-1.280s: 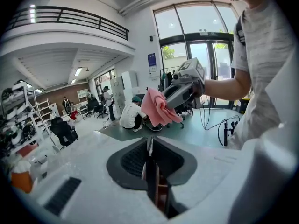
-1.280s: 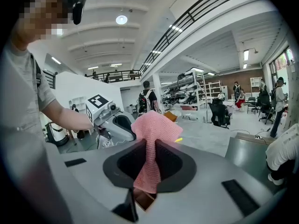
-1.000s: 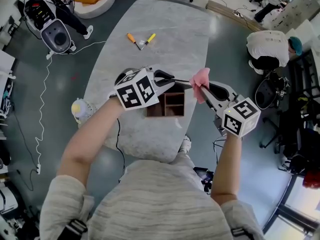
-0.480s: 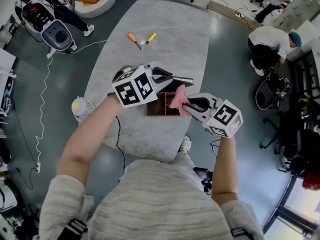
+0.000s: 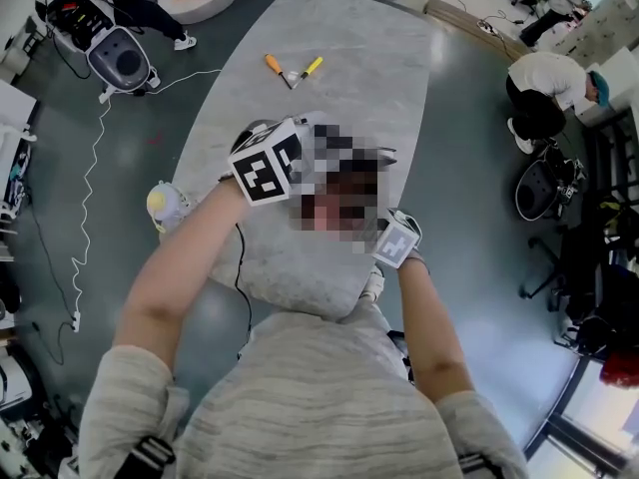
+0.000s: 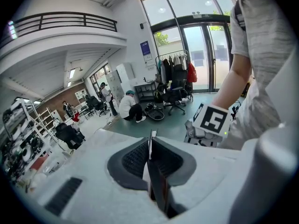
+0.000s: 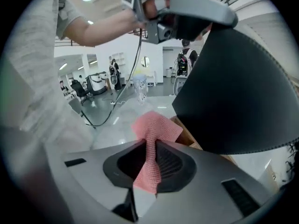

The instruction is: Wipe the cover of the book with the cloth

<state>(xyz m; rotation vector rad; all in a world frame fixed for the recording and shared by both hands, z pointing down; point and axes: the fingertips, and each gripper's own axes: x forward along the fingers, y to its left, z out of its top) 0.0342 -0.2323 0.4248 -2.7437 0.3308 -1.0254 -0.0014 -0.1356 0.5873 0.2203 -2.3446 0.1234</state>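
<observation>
My left gripper [image 6: 150, 146] is shut on a thin black book [image 6: 158, 188], seen edge-on between its pads. In the right gripper view the book's dark cover [image 7: 238, 97] hangs overhead, held up by the left gripper [image 7: 187, 13]. The right gripper [image 7: 150, 158] is shut on a pink cloth [image 7: 155, 127], whose free end stands up just below and beside the cover. Whether cloth and cover touch I cannot tell. In the head view a mosaic patch hides both sets of jaws. Only the left marker cube [image 5: 268, 165] and the right marker cube [image 5: 396, 239] show.
A grey marble table [image 5: 329, 58] lies under both grippers, with small hand tools [image 5: 290, 71] at its far end. A brown wooden box [image 7: 187, 135] sits under the book. A person crouches on the floor to the right [image 5: 544, 93]. A cable and a machine [image 5: 120, 58] lie left.
The right gripper has carried the pink cloth from the book's right side leftward and nearer to me, under the book. The left gripper has held the book almost still.
</observation>
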